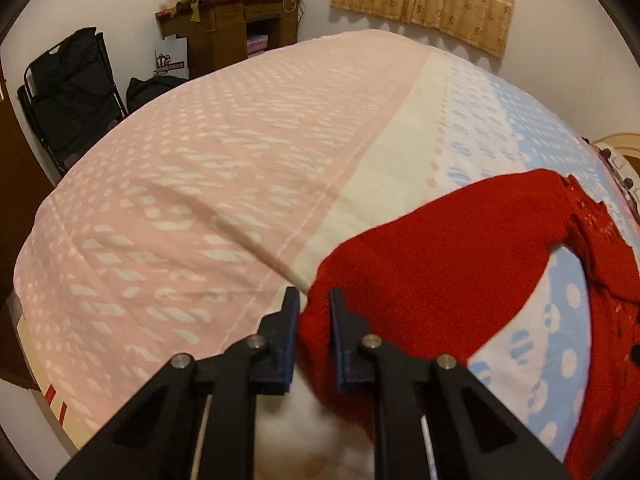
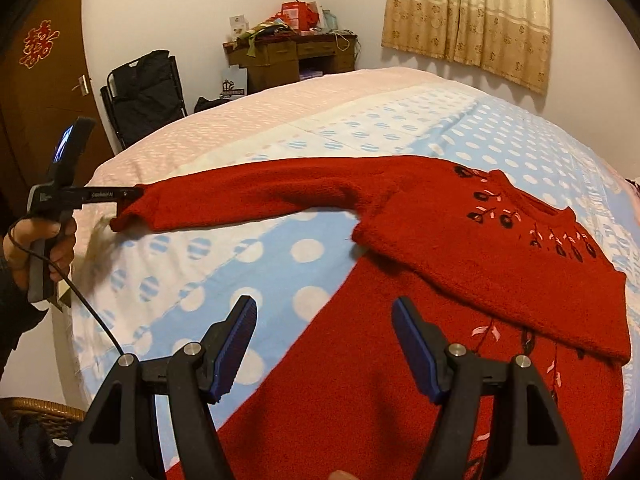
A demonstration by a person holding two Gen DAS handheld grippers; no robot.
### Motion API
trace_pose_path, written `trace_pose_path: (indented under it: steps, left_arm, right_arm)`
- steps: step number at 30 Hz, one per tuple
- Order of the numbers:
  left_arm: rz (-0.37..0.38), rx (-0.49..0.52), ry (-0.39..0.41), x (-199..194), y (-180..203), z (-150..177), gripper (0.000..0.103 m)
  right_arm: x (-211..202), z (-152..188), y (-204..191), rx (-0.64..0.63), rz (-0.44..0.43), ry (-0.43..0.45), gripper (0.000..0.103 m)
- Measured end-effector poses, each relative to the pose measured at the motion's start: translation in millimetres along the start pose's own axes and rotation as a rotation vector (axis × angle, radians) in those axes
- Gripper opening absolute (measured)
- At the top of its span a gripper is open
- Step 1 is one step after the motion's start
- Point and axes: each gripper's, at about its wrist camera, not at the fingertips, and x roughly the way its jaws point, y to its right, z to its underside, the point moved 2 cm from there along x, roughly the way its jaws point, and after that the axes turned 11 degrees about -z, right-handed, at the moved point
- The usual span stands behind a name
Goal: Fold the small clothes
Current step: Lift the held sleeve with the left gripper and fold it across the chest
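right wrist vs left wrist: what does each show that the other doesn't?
Right wrist only: the red sweater's embroidered front and neckline, the open right claw above its body, the hand holding the left tool, and the door.

Left wrist only: a close look at the left claw closed on the sleeve cuff, and the pink half of the bedspread.

Both: sweater, outstretched sleeve, wooden desk, black folding chair, curtain.

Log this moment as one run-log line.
task: fold sweater | left gripper: shut on sleeve cuff | right gripper: open, above body | sleeve stretched out on bed
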Motion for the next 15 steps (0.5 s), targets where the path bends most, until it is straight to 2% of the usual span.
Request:
trace_pose_path:
  steps: [4, 8, 15]
  left_arm:
    - [-0.017, 0.027, 0.010, -9, 1, -1, 0.014]
    - [0.014, 0.013, 0.019, -18, -2, -2, 0.012]
    - [0.195, -0.092, 0.036, -42, -2, -24, 0.012]
  right_arm:
    - [-2, 4, -4, 0.009, -0.007, 0.006, 0.071]
    - [-4, 6, -1, 0.034, -0.008, 0.014, 0.071]
    - [-7, 10, 7, 0.081, -0.011, 0.022, 0.071]
